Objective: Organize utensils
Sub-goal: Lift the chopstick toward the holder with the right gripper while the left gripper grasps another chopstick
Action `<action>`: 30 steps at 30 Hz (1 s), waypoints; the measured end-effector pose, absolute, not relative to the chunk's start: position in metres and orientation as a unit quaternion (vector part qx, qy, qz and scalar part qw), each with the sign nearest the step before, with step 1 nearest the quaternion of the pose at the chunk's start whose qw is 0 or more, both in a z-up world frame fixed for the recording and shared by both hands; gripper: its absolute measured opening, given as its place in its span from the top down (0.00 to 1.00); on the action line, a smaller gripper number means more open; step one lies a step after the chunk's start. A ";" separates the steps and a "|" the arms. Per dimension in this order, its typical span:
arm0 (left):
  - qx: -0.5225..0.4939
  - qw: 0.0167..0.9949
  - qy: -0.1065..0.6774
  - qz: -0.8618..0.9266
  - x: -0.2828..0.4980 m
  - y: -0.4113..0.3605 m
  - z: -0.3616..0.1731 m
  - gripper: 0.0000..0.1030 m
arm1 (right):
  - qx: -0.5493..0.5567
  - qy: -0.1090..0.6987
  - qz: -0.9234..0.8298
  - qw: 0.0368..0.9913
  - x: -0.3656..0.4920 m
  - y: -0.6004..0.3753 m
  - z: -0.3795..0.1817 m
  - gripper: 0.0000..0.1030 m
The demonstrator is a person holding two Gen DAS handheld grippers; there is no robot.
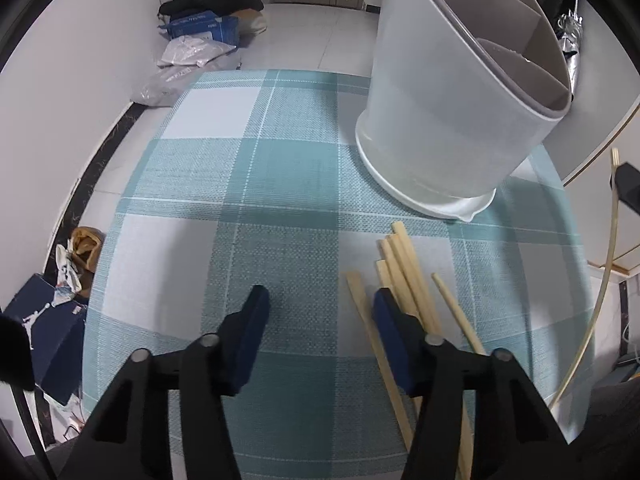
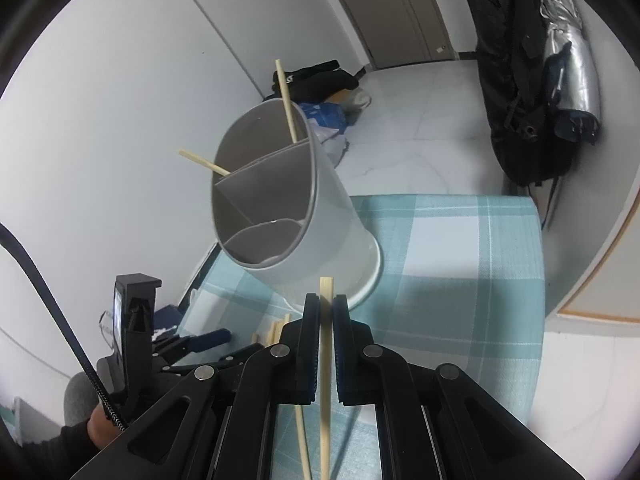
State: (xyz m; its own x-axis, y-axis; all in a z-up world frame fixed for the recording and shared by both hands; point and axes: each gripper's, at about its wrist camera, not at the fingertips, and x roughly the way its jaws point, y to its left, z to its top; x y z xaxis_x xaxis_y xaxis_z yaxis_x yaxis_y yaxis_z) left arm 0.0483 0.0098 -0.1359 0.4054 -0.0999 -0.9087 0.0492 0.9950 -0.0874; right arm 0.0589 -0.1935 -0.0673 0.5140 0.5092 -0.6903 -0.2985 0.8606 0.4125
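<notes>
Loose chopsticks on the tablecloth, holder just behind

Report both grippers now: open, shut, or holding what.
Left gripper: open, nothing between its fingers, beside the loose chopsticks.
Right gripper: shut on one chopstick.

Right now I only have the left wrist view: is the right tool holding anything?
Observer: Yes. The right tool is shut on a held chopstick.
Operator: I see one tip in the holder. Are there more?
Observer: Two are in the holder: a steep chopstick and a leaning chopstick that sticks out over the rim.
Operator: Is the held one in yet?
Observer: No. Its tip is outside the holder, low by the base.
</notes>
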 end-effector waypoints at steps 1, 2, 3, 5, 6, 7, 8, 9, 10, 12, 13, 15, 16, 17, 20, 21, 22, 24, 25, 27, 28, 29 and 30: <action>-0.022 0.839 0.542 -0.046 0.048 0.010 -0.136 0.55 | 0.118 0.432 0.234 0.863 0.060 -0.192 -0.069 0.94; -0.022 0.840 0.541 -0.046 0.047 0.008 -0.137 0.56 | 0.114 0.431 0.235 0.864 0.061 -0.191 -0.070 0.94; -0.022 0.841 0.539 -0.048 0.046 0.009 -0.136 0.57 | 0.112 0.430 0.236 0.864 0.061 -0.190 -0.070 0.94; -0.021 0.842 0.538 -0.049 0.046 0.008 -0.137 0.57 | 0.107 0.430 0.236 0.865 0.060 -0.188 -0.070 0.94; -0.017 0.842 0.537 -0.048 0.045 0.006 -0.137 0.57 | 0.105 0.430 0.236 0.865 0.061 -0.187 -0.070 0.94; -0.010 0.842 0.537 -0.047 0.047 0.005 -0.138 0.57 | 0.107 0.429 0.238 0.865 0.061 -0.187 -0.071 0.94; -0.004 0.842 0.537 -0.045 0.048 0.003 -0.138 0.57 | 0.106 0.429 0.237 0.865 0.061 -0.187 -0.071 0.94; 0.002 0.842 0.537 -0.043 0.050 0.001 -0.139 0.57 | 0.105 0.428 0.235 0.866 0.061 -0.187 -0.071 0.94; 0.005 0.843 0.537 -0.041 0.051 -0.001 -0.139 0.57 | 0.105 0.427 0.234 0.867 0.061 -0.187 -0.070 0.94; 0.005 0.843 0.536 -0.038 0.054 -0.002 -0.139 0.62 | 0.105 0.423 0.233 0.869 0.060 -0.187 -0.069 0.94; 0.002 0.845 0.533 -0.035 0.056 -0.001 -0.139 0.69 | 0.105 0.420 0.233 0.871 0.060 -0.187 -0.068 0.94; -0.010 0.846 0.532 -0.035 0.060 0.001 -0.139 0.93 | 0.104 0.416 0.231 0.873 0.059 -0.187 -0.066 0.94; -0.018 0.845 0.533 -0.038 0.061 0.002 -0.139 0.94 | 0.103 0.413 0.230 0.875 0.059 -0.186 -0.065 0.94; -0.024 0.845 0.532 -0.038 0.062 0.002 -0.139 0.96 | 0.102 0.411 0.229 0.876 0.058 -0.186 -0.064 0.94; -0.035 0.851 0.524 -0.036 0.061 0.004 -0.137 0.97 | 0.096 0.400 0.228 0.882 0.056 -0.185 -0.060 0.94; -0.037 0.853 0.519 -0.038 0.062 0.004 -0.135 0.97 | 0.092 0.394 0.228 0.885 0.055 -0.184 -0.058 0.94; -0.041 0.858 0.510 -0.039 0.060 0.005 -0.131 0.97 | 0.089 0.389 0.229 0.888 0.054 -0.183 -0.056 0.94; -0.047 0.866 0.496 -0.042 0.058 0.008 -0.125 0.97 | 0.082 0.378 0.229 0.893 0.050 -0.181 -0.052 0.94; -0.052 0.869 0.490 -0.044 0.058 0.010 -0.122 0.97 | 0.077 0.373 0.230 0.895 0.048 -0.180 -0.050 0.94; -0.065 0.873 0.482 -0.045 0.056 0.015 -0.118 0.97 | 0.072 0.369 0.229 0.898 0.045 -0.178 -0.049 0.95; -0.076 0.873 0.479 -0.046 0.057 0.019 -0.117 0.97 | 0.069 0.368 0.228 0.899 0.044 -0.177 -0.049 0.95; -0.084 0.873 0.477 -0.047 0.058 0.020 -0.115 0.97 | 0.068 0.368 0.228 0.899 0.043 -0.176 -0.050 0.95; -0.095 0.874 0.474 -0.048 0.058 0.023 -0.113 0.97 | 0.067 0.367 0.227 0.900 0.041 -0.176 -0.050 0.95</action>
